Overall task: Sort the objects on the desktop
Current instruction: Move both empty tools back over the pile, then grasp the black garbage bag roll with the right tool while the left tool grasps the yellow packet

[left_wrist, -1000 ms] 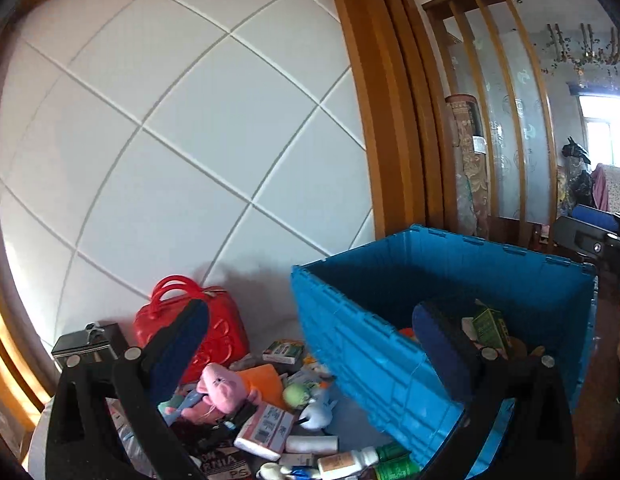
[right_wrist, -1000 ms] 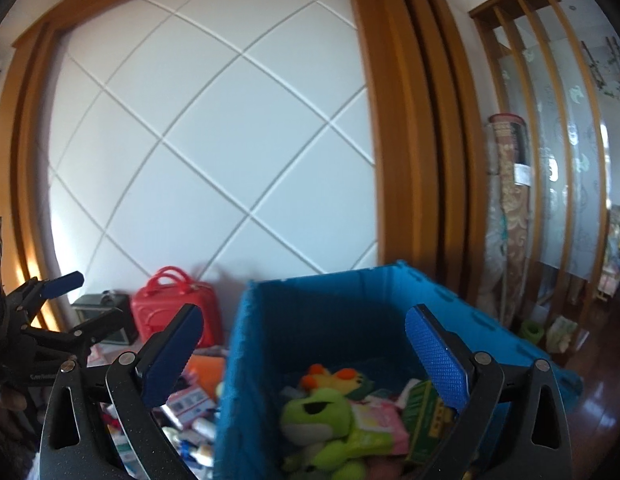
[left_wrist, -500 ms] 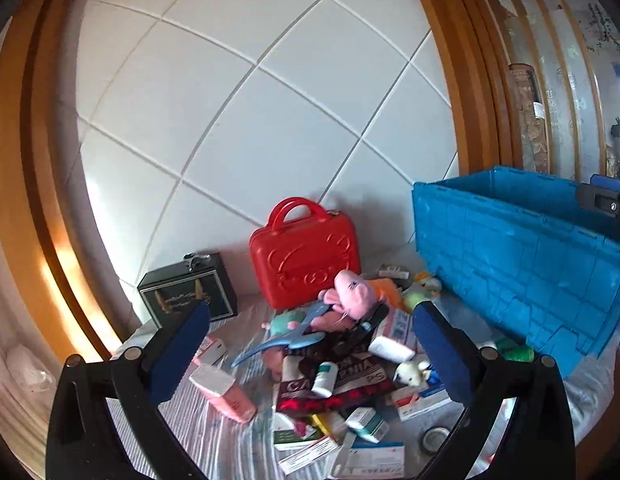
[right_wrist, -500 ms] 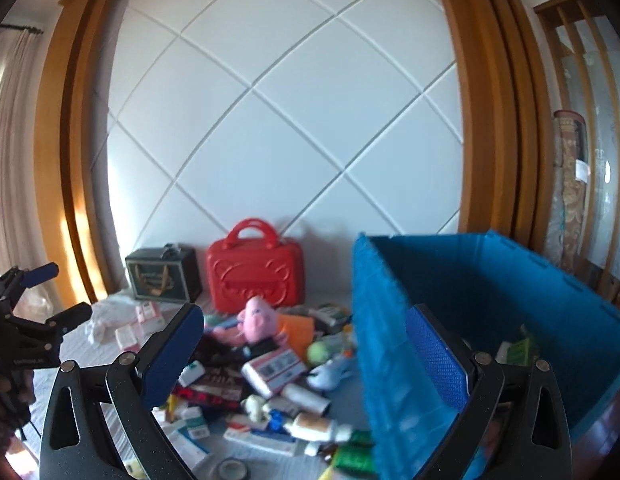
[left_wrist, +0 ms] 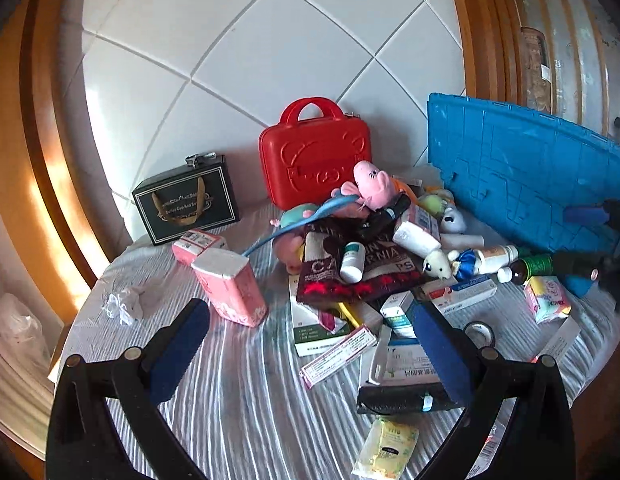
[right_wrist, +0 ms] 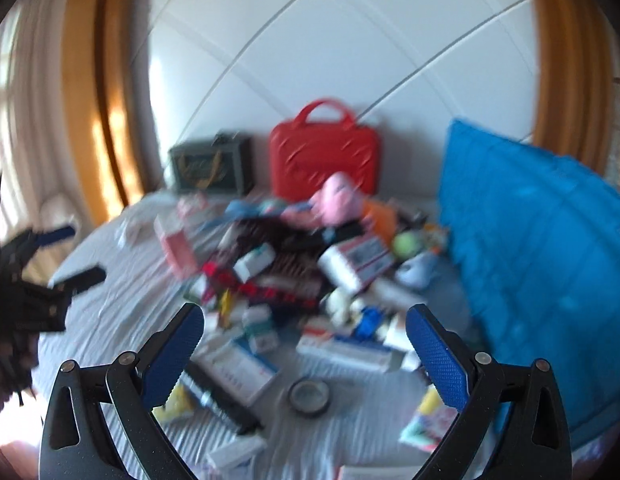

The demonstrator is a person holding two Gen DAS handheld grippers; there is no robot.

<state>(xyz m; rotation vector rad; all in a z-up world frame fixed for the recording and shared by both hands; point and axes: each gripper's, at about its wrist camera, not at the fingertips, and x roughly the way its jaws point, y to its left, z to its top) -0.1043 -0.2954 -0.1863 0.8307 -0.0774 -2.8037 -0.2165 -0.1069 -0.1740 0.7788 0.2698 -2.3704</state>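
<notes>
We hold left gripper (left_wrist: 310, 344) spread wide, nothing between pads, above striped cloth (left_wrist: 238, 392). Right gripper (right_wrist: 304, 344) likewise spread, gripping nothing. Clutter pile (left_wrist: 365, 264) heaped mid-table; blue crate (left_wrist: 521, 172) walls off right side, red case (left_wrist: 315, 160) and black gift box (left_wrist: 188, 200) line back wall. Bare cloth on near-left, up to table edge (left_wrist: 76, 320), only crumpled tissue (left_wrist: 124, 306) there. Pink pack (left_wrist: 232, 286) stands just left of pile. Right view badly blurred, small boxes unreadable. Crate interior hidden in both views.
</notes>
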